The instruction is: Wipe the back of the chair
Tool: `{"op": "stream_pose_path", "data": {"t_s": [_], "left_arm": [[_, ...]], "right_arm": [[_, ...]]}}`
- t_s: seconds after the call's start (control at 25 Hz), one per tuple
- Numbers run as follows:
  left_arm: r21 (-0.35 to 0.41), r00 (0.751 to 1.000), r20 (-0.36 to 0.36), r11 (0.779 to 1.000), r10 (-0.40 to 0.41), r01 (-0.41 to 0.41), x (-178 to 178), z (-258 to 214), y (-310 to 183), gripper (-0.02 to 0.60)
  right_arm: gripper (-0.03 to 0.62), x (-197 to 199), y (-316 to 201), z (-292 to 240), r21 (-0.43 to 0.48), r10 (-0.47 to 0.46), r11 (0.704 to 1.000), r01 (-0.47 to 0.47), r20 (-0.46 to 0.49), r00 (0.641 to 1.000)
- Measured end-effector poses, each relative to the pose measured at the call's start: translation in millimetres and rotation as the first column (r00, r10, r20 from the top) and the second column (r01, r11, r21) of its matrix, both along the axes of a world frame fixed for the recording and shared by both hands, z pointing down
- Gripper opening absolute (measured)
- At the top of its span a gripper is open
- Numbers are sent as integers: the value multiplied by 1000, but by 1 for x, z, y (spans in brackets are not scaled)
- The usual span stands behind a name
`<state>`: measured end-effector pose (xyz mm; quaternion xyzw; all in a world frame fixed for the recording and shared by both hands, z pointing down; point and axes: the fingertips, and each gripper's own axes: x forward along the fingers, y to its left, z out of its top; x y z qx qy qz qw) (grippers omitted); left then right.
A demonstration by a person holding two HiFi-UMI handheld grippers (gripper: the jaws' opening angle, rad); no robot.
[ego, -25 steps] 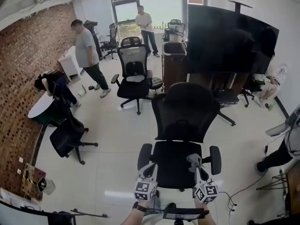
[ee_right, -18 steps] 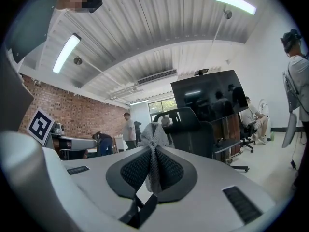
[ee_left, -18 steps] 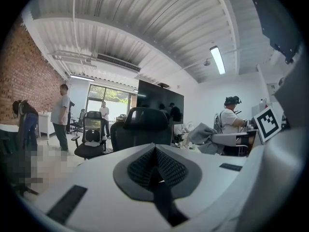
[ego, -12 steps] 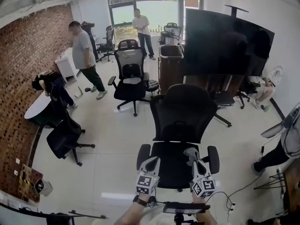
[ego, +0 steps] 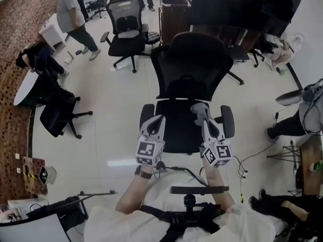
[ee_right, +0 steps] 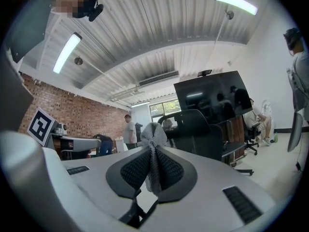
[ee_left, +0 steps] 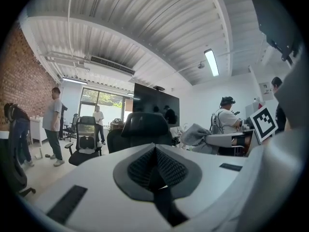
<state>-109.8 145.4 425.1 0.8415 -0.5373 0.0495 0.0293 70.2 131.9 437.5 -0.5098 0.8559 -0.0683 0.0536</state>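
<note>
A black mesh office chair stands in front of me, its backrest point(ego: 191, 67) facing me above the seat point(ego: 176, 127). My left gripper point(ego: 154, 122) hovers over the seat's left side, shut with nothing between its jaws point(ee_left: 155, 151). Over the seat's right side, my right gripper point(ego: 200, 111) is shut on a grey cloth point(ego: 198, 107). In the right gripper view the cloth point(ee_right: 153, 146) sticks up bunched from the closed jaws, with the chair point(ee_right: 193, 129) beyond. In the left gripper view the chair's backrest point(ee_left: 145, 125) rises ahead and the cloth point(ee_left: 195, 134) shows to the right.
Another black office chair point(ego: 123, 29) stands behind to the left, and a third point(ego: 55, 110) by the round table at far left. A person point(ego: 70, 16) stands at the back left. A large dark screen point(ego: 237, 4) stands behind the chair. A cable point(ego: 252, 155) lies on the floor at right.
The head view has tipped down and come closer to the chair. Both grippers now sit higher in the view, over the seat, with the cloth still in the right one.
</note>
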Motion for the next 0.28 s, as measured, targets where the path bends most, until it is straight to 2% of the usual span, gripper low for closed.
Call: {"op": "stream_pose_path", "data": {"t_s": [0.16, 0.28], "left_arm": [[-24, 1000, -2, 1000, 2, -2, 1, 45, -29, 31], [-47, 1000, -4, 999, 10, -10, 18, 72, -58, 32]], "right_arm": [[34, -10, -34, 33, -3, -15, 1000, 15, -1, 1000], [35, 2, -63, 57, -16, -20, 1000, 20, -3, 1000]]}}
